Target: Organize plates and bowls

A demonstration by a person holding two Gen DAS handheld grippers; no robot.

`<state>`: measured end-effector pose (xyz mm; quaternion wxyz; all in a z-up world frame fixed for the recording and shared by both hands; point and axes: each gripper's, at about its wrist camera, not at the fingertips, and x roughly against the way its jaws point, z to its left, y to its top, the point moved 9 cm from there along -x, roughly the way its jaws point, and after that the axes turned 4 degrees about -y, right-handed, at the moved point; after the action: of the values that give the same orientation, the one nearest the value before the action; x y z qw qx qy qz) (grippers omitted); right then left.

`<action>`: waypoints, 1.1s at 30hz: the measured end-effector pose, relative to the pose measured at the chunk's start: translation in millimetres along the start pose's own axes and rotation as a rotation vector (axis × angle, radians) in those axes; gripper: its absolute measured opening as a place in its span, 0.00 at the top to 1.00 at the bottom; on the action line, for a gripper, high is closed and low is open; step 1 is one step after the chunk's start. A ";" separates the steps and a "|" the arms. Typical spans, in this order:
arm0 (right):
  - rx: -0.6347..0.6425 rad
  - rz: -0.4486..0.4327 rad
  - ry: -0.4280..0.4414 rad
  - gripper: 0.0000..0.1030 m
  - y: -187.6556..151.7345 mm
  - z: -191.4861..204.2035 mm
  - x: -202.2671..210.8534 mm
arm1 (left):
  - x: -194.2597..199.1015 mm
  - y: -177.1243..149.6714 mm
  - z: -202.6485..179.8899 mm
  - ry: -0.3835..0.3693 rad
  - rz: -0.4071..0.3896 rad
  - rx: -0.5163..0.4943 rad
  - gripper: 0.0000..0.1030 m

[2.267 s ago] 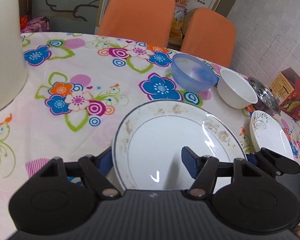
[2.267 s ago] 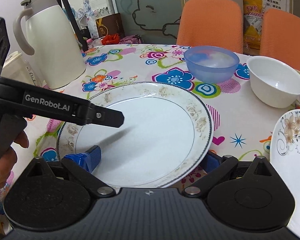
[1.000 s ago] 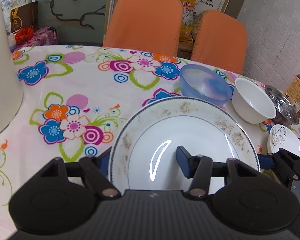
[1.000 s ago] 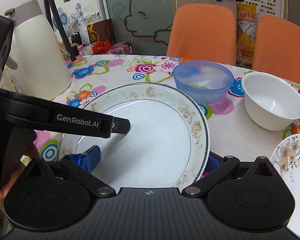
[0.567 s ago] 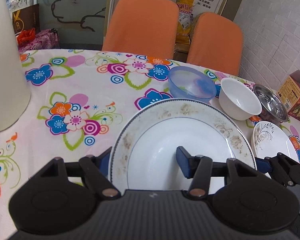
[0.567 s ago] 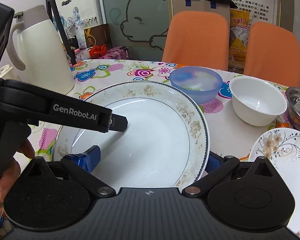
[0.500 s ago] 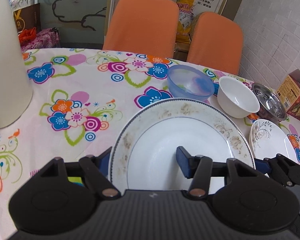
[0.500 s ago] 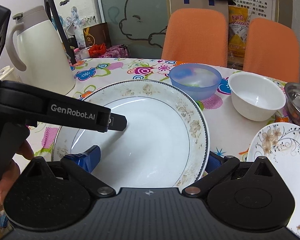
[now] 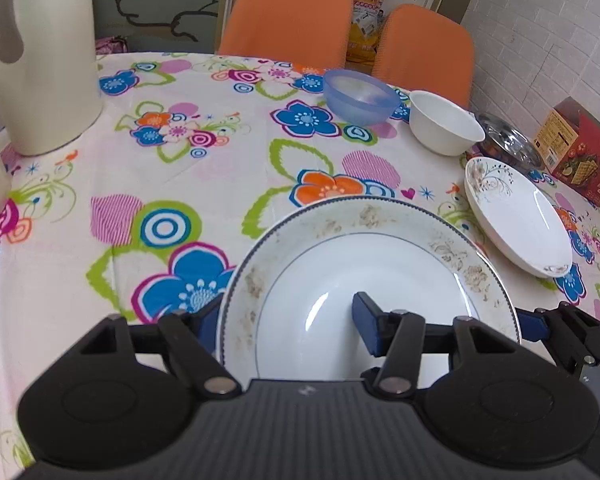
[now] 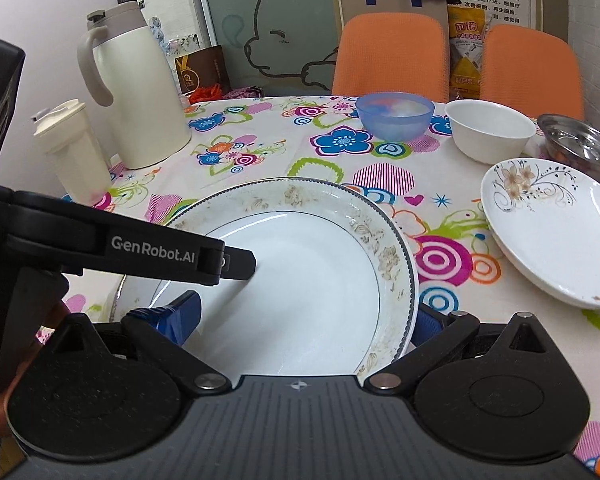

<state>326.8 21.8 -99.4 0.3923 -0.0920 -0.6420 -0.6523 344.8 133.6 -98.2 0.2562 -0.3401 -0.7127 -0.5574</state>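
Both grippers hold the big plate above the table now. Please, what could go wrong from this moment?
1. The large plate is pinched only at its rim by the left gripper and the right gripper; uneven motion of the two hands could probably tilt it or let it slip.
2. The flowered plate lies close on the right, so lowering or swinging that way might knock the rims together.
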 end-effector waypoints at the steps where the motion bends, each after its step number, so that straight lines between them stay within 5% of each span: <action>1: -0.003 0.001 0.005 0.11 -4.4 2.3 2.6 | 3.8 -5.2 -0.3 0.010 -0.004 -0.007 0.46; 9: 0.002 0.005 -0.003 0.12 -18.7 9.3 1.7 | 3.0 -23.2 9.5 -0.004 0.014 0.016 0.43; 15: 0.000 -0.013 -0.006 0.13 -19.0 8.1 4.3 | 15.6 -13.9 6.3 0.001 -0.053 -0.026 0.33; 21: -0.030 -0.146 -0.042 0.13 -2.0 -1.1 27.3 | 35.3 -2.7 15.5 0.021 -0.110 -0.007 0.30; 25: -0.055 -0.190 -0.060 0.13 5.0 -16.7 45.1 | 37.4 1.1 13.2 0.025 -0.116 -0.004 0.30; 33: -0.251 -0.135 -0.126 0.13 -21.7 -96.0 58.7 | 23.0 7.6 -34.6 -0.042 -0.086 -0.087 0.30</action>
<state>310.3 -91.5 -94.7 0.2921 -0.1377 -0.5834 -0.7453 335.5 105.8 -67.8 0.2020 -0.3316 -0.7071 -0.5910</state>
